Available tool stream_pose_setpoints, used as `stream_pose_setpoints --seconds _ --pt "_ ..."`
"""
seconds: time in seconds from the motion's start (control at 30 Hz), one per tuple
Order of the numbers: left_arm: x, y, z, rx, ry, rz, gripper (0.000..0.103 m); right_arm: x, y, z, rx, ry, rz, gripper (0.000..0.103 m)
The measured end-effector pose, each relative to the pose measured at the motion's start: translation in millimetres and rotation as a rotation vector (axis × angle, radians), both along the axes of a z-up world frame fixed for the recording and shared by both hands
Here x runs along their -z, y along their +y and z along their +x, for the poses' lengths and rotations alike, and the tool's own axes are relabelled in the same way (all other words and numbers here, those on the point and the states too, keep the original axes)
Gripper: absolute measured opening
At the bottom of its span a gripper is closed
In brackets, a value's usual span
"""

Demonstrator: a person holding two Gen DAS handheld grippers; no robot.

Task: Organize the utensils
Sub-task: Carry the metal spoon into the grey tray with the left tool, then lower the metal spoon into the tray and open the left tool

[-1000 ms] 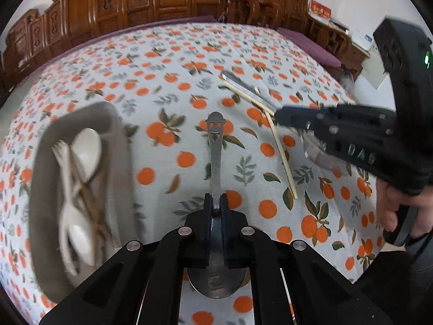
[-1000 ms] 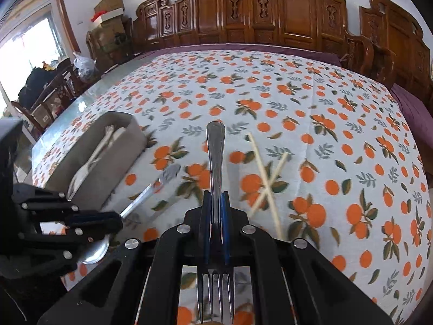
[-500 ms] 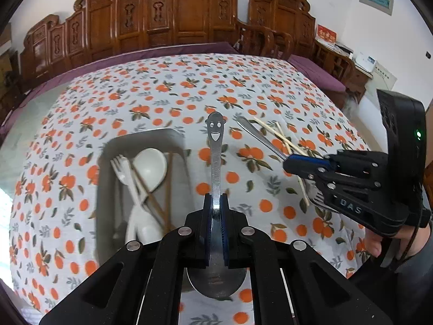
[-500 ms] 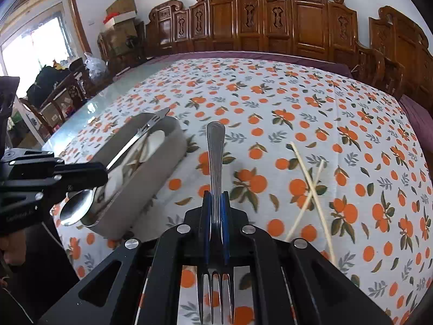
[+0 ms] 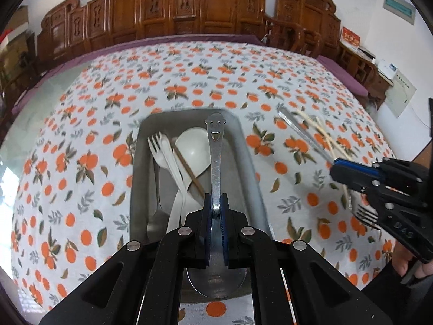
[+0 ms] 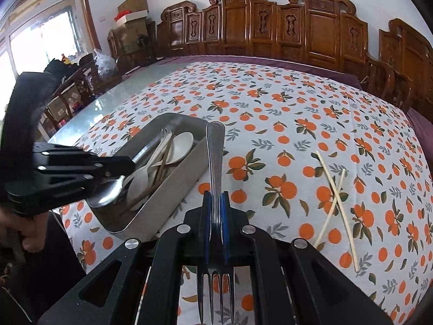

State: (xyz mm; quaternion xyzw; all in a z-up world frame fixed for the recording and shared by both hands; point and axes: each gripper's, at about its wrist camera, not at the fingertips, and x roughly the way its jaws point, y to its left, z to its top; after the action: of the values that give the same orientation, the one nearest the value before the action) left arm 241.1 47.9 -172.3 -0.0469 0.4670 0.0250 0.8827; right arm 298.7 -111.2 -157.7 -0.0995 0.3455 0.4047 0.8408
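My left gripper is shut on a metal spoon with a smiley-face handle and holds it over the grey metal tray. The tray holds a white plastic fork, a white spoon and a brown chopstick. My right gripper is shut on a metal fork, tines toward the camera, above the tablecloth just right of the tray. It also shows in the left wrist view. Two pale chopsticks lie crossed on the cloth at the right.
The table carries an orange-print cloth. Carved wooden chairs line its far side. A glass-topped part of the table and clutter lie to the far left in the right wrist view.
My left gripper has carried the smiley spoon leftward until it hangs over the tray. My right gripper has moved with the fork closer to the tray's right side.
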Motion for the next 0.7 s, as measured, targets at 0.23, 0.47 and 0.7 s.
stream_pose_setpoints --seconds 0.23,0.47,0.7 --pt "18 -2 8 0.0 0.033 -0.01 0.005 7 3 3 -0.008 0.013 -0.012 0.009" --pt "27 -10 18 0.017 0.057 0.003 0.005 11 6 4 -0.016 0.019 -0.014 0.009" --pt "27 -10 18 0.026 0.066 0.011 0.005 11 9 4 -0.017 0.022 -0.008 0.009"
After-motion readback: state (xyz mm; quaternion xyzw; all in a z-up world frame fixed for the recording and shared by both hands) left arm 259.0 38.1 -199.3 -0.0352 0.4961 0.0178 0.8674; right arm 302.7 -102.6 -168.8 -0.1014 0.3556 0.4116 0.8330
